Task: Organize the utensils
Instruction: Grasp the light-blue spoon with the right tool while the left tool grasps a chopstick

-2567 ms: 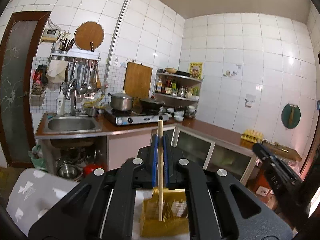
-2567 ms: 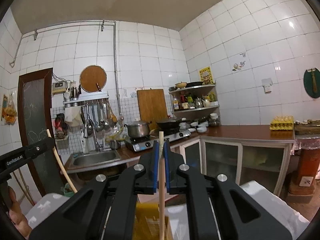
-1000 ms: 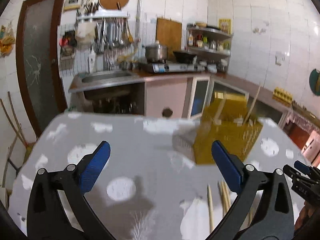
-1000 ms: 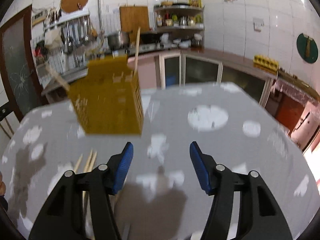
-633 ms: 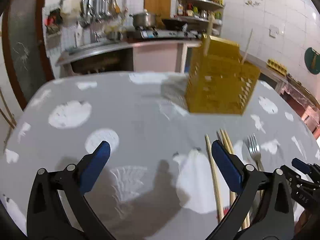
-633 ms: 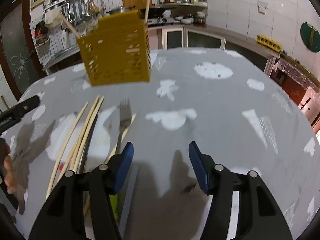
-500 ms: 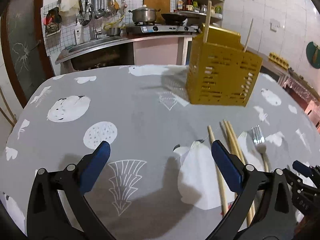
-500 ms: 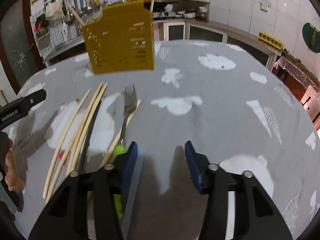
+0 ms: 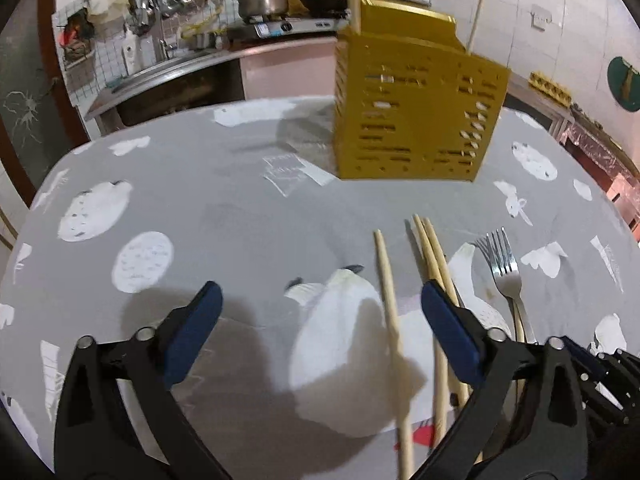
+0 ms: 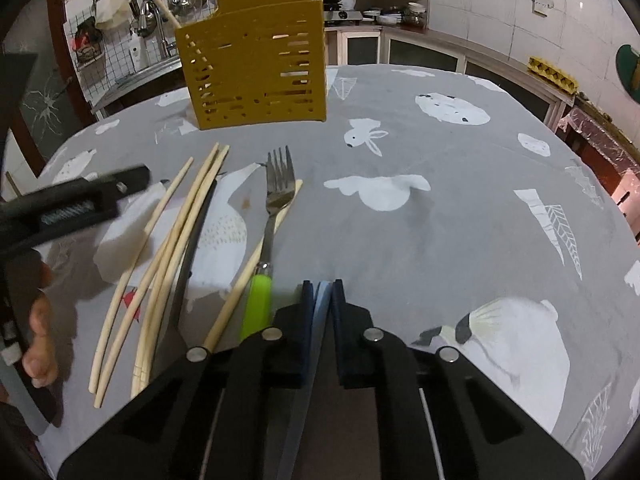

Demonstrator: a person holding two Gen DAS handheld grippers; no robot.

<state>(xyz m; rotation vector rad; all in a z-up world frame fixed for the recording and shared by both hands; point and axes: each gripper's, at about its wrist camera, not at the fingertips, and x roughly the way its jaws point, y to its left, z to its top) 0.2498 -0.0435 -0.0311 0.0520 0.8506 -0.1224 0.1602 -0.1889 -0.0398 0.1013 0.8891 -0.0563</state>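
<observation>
From the left wrist, the yellow holder (image 9: 416,108) already has two sticks standing in it, while several chopsticks (image 9: 390,300) and a fork (image 9: 502,264) lie on the cloth in front of it; the left gripper (image 9: 316,320) hangs wide open, empty. From the right wrist, the right gripper (image 10: 320,292) is closed on a thin grey blade (image 10: 318,320), just beside the fork's green handle (image 10: 258,300).

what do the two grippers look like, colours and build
Both are matte black plastic frames with round silver bolts at the pivots and blue pads lining the jaws. The left gripper shows long blue pads. The right gripper matches; beside it the other's exposed spring shows.
</observation>
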